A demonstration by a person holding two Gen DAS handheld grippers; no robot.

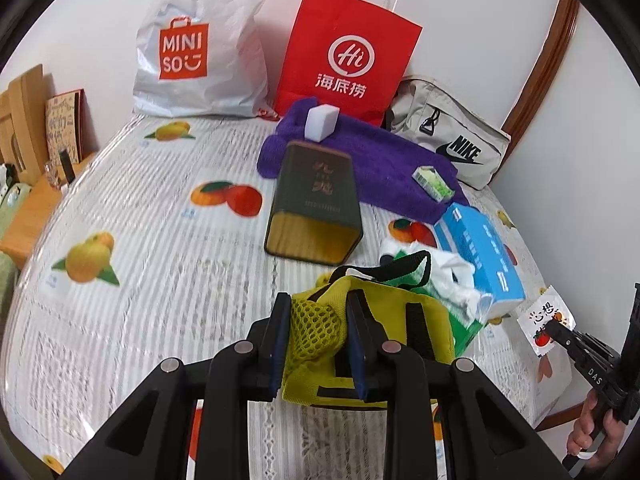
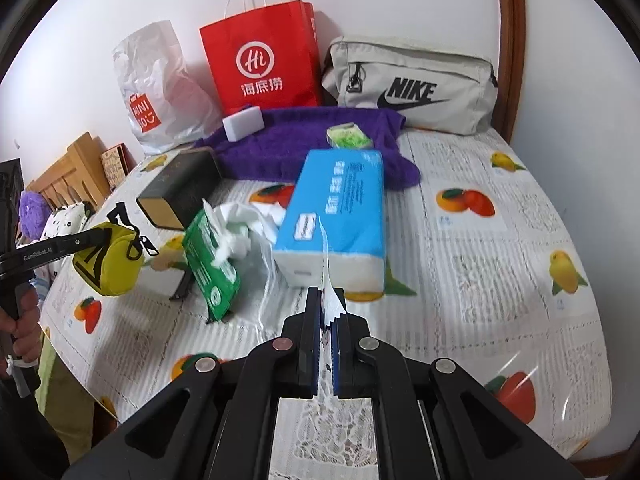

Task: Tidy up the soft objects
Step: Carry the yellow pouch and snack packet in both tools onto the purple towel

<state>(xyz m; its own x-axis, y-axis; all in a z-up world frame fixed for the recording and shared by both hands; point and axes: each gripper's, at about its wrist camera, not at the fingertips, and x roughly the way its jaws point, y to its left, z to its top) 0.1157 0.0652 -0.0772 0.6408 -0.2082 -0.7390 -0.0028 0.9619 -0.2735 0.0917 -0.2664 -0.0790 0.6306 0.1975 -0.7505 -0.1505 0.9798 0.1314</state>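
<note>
My left gripper [image 1: 318,320] is shut on a yellow-green mesh pouch [image 1: 376,320] with black straps and holds it above the table; the pouch also shows in the right wrist view [image 2: 110,264]. My right gripper [image 2: 328,312] is shut on a small white sachet [image 2: 326,280], seen edge-on; its printed face shows in the left wrist view [image 1: 544,320]. A purple towel [image 1: 380,160] lies at the back with a white sponge [image 1: 322,122] and a small green packet [image 1: 434,182] on it. A blue tissue pack [image 2: 336,208] and a green wipes pack [image 2: 210,260] lie mid-table.
A dark tin box [image 1: 316,204] lies on its side on the fruit-print tablecloth [image 1: 140,220]. A white Miniso bag [image 1: 200,44], a red paper bag [image 1: 348,56] and a grey Nike bag [image 1: 452,140] stand against the wall. Wooden chairs [image 2: 76,168] are at the left.
</note>
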